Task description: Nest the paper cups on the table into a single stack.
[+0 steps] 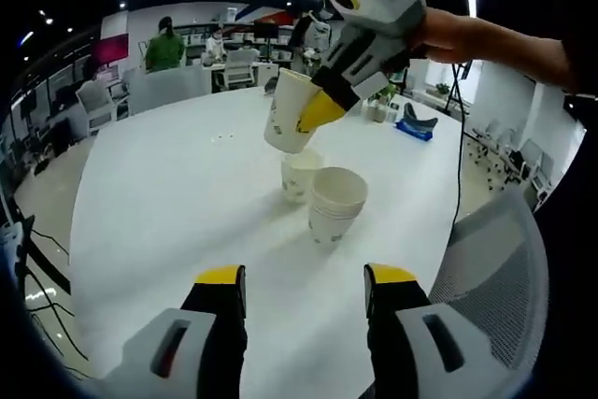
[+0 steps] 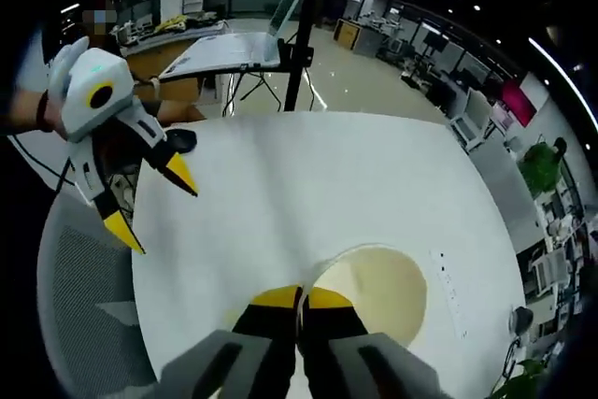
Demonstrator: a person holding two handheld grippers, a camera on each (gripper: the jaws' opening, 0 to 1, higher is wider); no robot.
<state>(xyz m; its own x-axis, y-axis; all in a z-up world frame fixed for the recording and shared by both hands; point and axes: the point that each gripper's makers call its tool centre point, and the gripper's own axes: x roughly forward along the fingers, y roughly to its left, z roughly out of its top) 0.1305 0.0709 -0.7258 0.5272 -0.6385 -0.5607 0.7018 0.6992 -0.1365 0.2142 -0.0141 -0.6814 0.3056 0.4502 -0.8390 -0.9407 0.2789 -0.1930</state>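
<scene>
A white paper cup (image 1: pixel 288 111) hangs tilted above the white round table (image 1: pixel 159 193), and my right gripper (image 1: pixel 316 114) is shut on its rim. Just under it stands a single cup (image 1: pixel 301 175). A short stack of nested cups (image 1: pixel 336 205) stands beside that, nearer to me. My left gripper (image 1: pixel 306 277) is open and holds nothing, low over the table in front of the stack. In the right gripper view my right gripper (image 2: pixel 301 300) pinches the held cup's (image 2: pixel 378 292) rim, its mouth facing the camera. The left gripper (image 2: pixel 154 203) shows open at the left.
A grey mesh chair (image 1: pixel 495 249) stands at the table's near right edge, also the chair (image 2: pixel 84 287). A blue object (image 1: pixel 413 128) and small items lie at the far right of the table. A dark object (image 2: pixel 182 140) sits near the table (image 2: pixel 308 184) edge. Desks and people fill the background.
</scene>
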